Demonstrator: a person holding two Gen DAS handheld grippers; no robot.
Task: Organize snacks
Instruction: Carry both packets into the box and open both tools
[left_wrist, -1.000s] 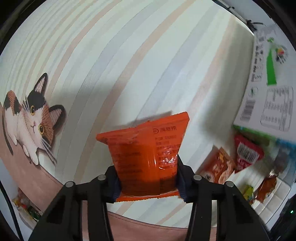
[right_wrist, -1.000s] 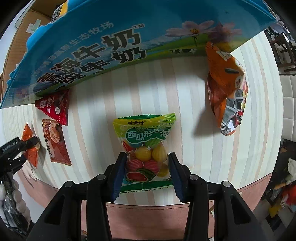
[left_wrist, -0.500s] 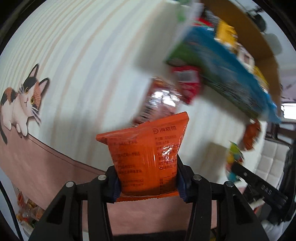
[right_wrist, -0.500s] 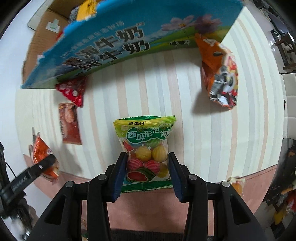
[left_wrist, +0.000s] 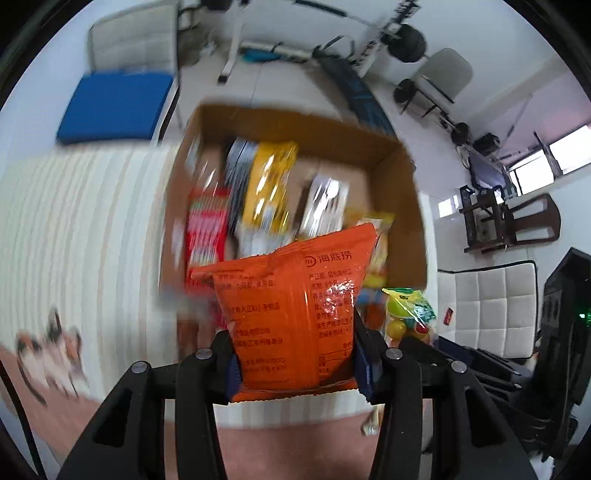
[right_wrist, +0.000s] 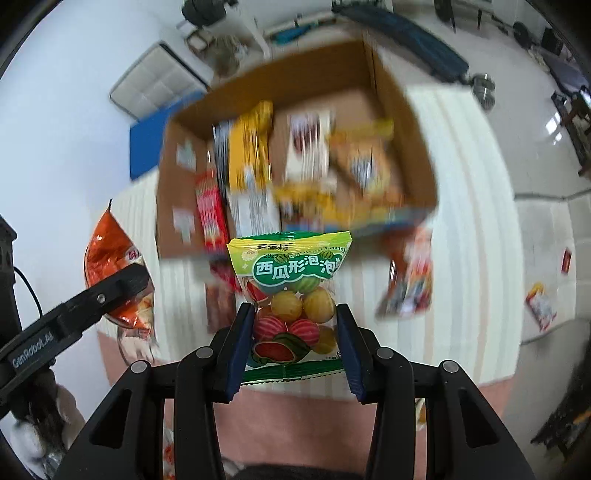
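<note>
Both tongs are loaded right now. The left gripper (left_wrist: 297, 363) is clamped on an orange snack packet (left_wrist: 291, 314), fingers pressing its lower sides, most of the bag sticking up past the tips toward 12 o'clock. Same deal on the other side: the right gripper (right_wrist: 295, 349) is pinching a green-topped bag of watermelon-shaped gum balls (right_wrist: 291, 295), gripped at the bottom half with the printed header poking out above the fingertips.

The open cardboard box (left_wrist: 402, 173) sits at 12 o'clock from both packets in both views, on a cream striped tablecloth (left_wrist: 92, 229). It already has a bunch of snacks in it, yellow, red and white packs, all too blurred to read. In the left wrist view the gum bag (left_wrist: 408, 319) shows up at about 3 o'clock from the orange packet, just beside it. In the right wrist view the left tong's black finger (right_wrist: 99, 299) comes in at 9 o'clock with its orange packet (right_wrist: 110, 269). One more loose packet (right_wrist: 410, 280) lies on the cloth at 3 o'clock from the gum bag, below the box's near wall.
</note>
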